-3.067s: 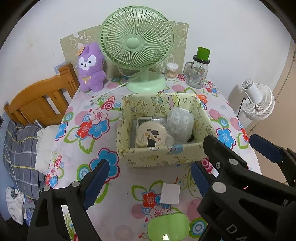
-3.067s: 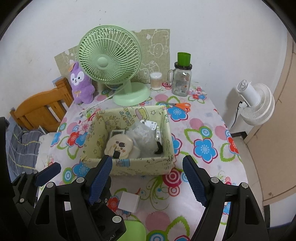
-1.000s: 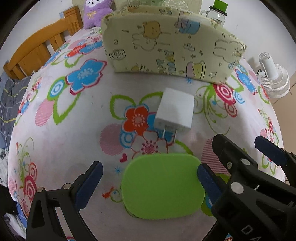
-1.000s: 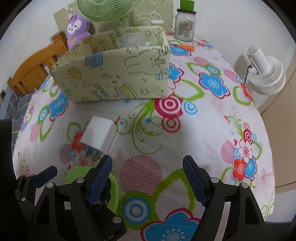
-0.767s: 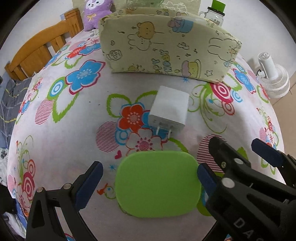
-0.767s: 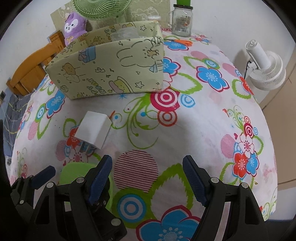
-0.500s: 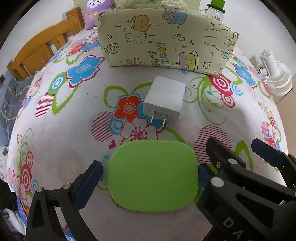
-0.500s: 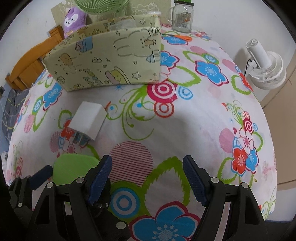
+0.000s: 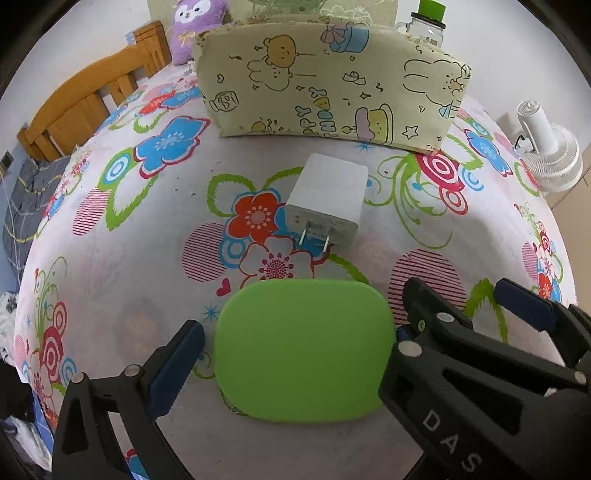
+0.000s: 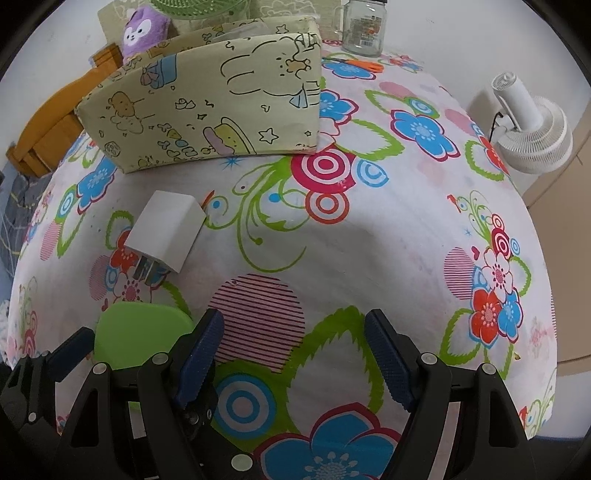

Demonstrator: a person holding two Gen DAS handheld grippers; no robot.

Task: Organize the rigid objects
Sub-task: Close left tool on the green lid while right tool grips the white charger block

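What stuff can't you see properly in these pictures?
- Inside the cartoon storage box: in the left wrist view its front wall hides the contents.
- Green fan: cut off by the top edge in the right wrist view.
- Green flat case: in the right wrist view the hand-held grippers cover its lower part.
- Print on the white charger: too small to read.

Place: you're in a home, likely a bedroom.
Under your tools: flowered tablecloth [image 9: 110, 258].
Ahead: cartoon-print storage box [image 9: 332, 81], purple plush toy [image 9: 195, 26].
Ahead-left: wooden bed frame [image 9: 85, 107].
Right: white floor fan [image 10: 532, 129].
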